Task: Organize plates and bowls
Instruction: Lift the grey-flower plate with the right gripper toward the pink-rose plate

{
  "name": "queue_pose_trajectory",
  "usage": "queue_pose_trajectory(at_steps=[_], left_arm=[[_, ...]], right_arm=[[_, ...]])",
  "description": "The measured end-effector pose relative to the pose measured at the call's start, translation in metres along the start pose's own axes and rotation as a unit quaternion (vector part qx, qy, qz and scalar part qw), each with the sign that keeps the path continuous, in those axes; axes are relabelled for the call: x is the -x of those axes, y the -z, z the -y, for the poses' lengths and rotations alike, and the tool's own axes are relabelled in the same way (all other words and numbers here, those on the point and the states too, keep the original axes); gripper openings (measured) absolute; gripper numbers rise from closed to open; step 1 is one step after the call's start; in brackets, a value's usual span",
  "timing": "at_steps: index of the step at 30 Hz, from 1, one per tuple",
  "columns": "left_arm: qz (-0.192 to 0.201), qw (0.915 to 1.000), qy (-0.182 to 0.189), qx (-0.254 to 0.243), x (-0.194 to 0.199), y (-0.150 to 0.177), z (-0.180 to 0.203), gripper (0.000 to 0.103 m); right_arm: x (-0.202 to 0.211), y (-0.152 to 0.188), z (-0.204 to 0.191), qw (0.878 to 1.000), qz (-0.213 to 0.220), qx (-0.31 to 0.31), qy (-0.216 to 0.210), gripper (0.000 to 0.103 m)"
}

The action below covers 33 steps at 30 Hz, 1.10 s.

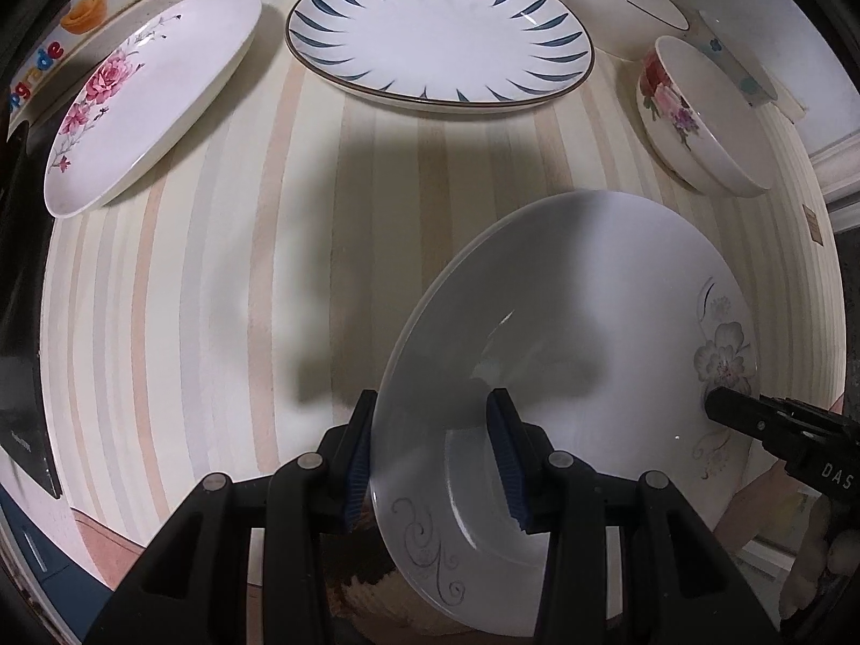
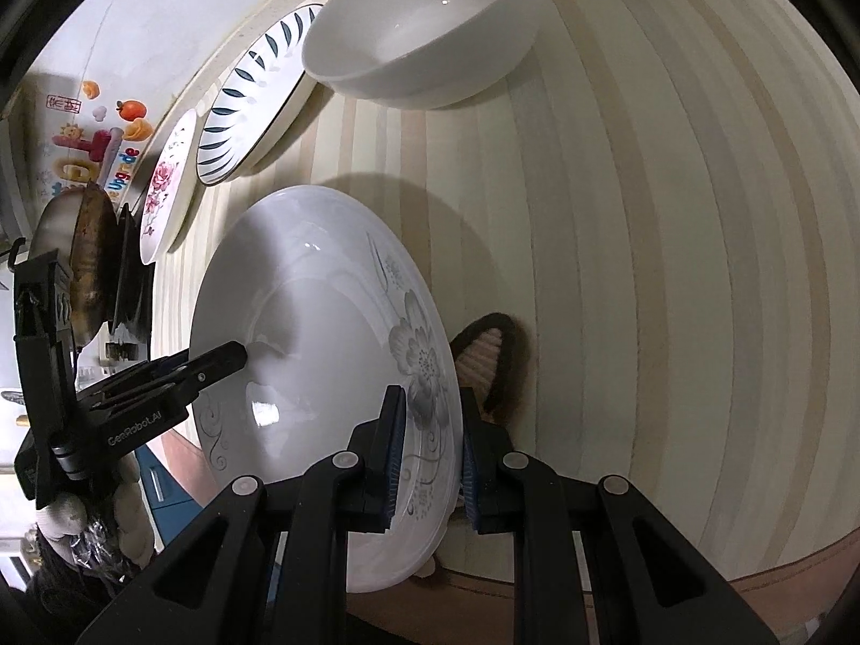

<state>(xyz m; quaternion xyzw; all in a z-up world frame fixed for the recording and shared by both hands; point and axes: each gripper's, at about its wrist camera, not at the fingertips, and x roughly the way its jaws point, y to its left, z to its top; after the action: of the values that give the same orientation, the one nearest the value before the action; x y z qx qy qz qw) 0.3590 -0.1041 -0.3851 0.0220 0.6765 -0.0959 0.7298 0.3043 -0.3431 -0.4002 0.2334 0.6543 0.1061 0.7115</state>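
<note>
Left gripper [image 1: 435, 457] clamps the near rim of the grey-flower plate [image 1: 564, 376], right gripper [image 2: 427, 451] clamps the opposite rim; plate is carried between them above the striped table [image 1: 215, 295]. Glazed ceramic: stiff, fairly heavy, slick, chips easily, so opposed rim grips look right. White with pale grey flower and scrolls. Beyond it, left to right: pink-flower plate [image 1: 145, 102], blue-leaf plate [image 1: 441, 32], white bowl [image 1: 618, 0], rose bowl [image 1: 699, 118].
</note>
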Motion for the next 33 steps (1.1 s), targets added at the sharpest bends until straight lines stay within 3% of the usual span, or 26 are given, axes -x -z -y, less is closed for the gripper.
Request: queue_pose_trajectory(at_steps=[6, 10, 15, 20, 22, 25, 30, 33], left_arm=[[0.008, 1.0000, 0.002, -0.001, 0.004, 0.014, -0.008, 0.038], [0.031, 0.9995, -0.003, -0.003, 0.033, 0.022, -0.023, 0.038], [0.094, 0.9933, -0.019, 0.064, 0.091, 0.023, -0.094, 0.039], [0.100, 0.9807, 0.003, 0.168, 0.090, -0.006, -0.186, 0.039], [0.099, 0.9745, 0.014, 0.201, 0.080, -0.018, -0.212, 0.039], [0.099, 0.9705, 0.009, 0.220, 0.067, -0.036, -0.233, 0.039], [0.086, 0.9664, 0.024, 0.241, 0.044, -0.057, -0.258, 0.039], [0.080, 0.9674, 0.024, 0.239, 0.035, -0.066, -0.260, 0.039]], right_arm=[[0.001, -0.002, 0.001, 1.000, 0.001, 0.006, 0.005, 0.021], [0.004, -0.002, -0.001, 1.000, -0.015, -0.004, -0.001, 0.022], [0.069, -0.004, -0.024, 1.000, 0.027, -0.003, -0.001, 0.023], [0.101, -0.036, -0.112, 0.995, 0.075, 0.059, -0.035, 0.047], [0.082, -0.068, -0.161, 0.990, 0.079, 0.099, -0.055, 0.047], [0.027, -0.129, -0.226, 0.984, 0.072, 0.157, -0.046, 0.047], [-0.066, -0.212, -0.298, 0.975, 0.042, 0.220, -0.008, 0.046], [-0.108, -0.244, -0.319, 0.971, 0.021, 0.239, 0.016, 0.044]])
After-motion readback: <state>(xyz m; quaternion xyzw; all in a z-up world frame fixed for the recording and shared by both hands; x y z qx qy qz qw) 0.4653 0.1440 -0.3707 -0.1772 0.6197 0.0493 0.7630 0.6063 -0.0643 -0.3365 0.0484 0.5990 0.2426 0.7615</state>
